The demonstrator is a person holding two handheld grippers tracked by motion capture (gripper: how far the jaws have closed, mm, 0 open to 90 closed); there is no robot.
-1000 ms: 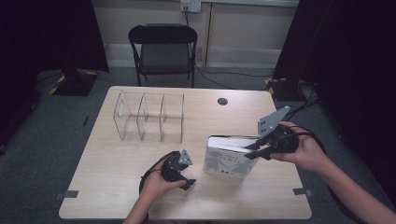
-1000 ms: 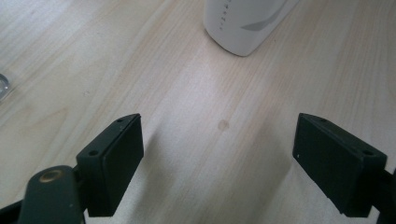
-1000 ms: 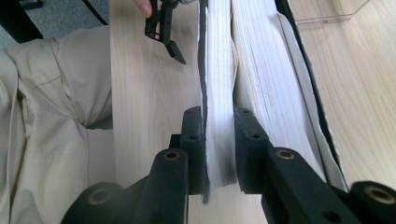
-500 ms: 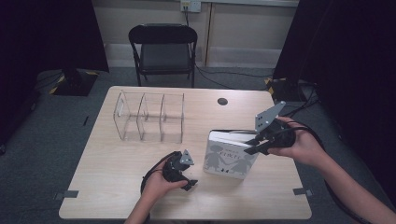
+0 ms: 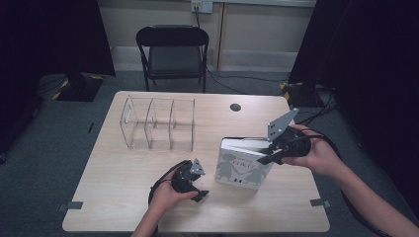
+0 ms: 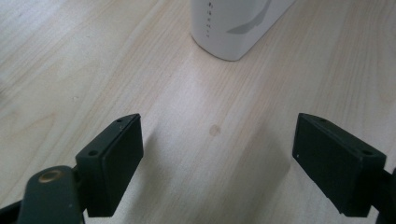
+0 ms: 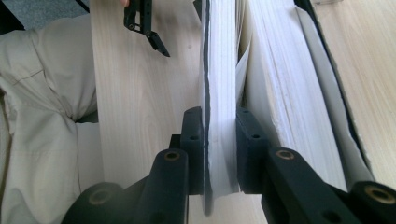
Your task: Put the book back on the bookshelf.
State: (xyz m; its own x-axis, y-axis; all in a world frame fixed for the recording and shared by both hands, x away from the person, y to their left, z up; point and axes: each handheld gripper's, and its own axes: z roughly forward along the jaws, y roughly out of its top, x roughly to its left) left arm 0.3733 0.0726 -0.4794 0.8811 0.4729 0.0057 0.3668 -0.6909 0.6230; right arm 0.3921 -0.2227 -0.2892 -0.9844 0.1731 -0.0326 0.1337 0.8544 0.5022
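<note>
High view: a white book (image 5: 243, 168) stands upright on the wooden surface (image 5: 113, 197) right of centre, front cover facing the near edge, with the right gripper (image 5: 267, 153) clamped at its top right corner; the left gripper (image 5: 197, 185) rests on the surface just left of the book, and a clear divider rack (image 5: 158, 123) sits farther back to the left. Left gripper view: jaws wide apart over bare wood, the book's spine (image 6: 233, 28) beyond them, nothing between. Right gripper view: jaws pressed together on the front cover and a sheaf of pages (image 7: 219, 93), the rest of the page block fanning to the right.
</note>
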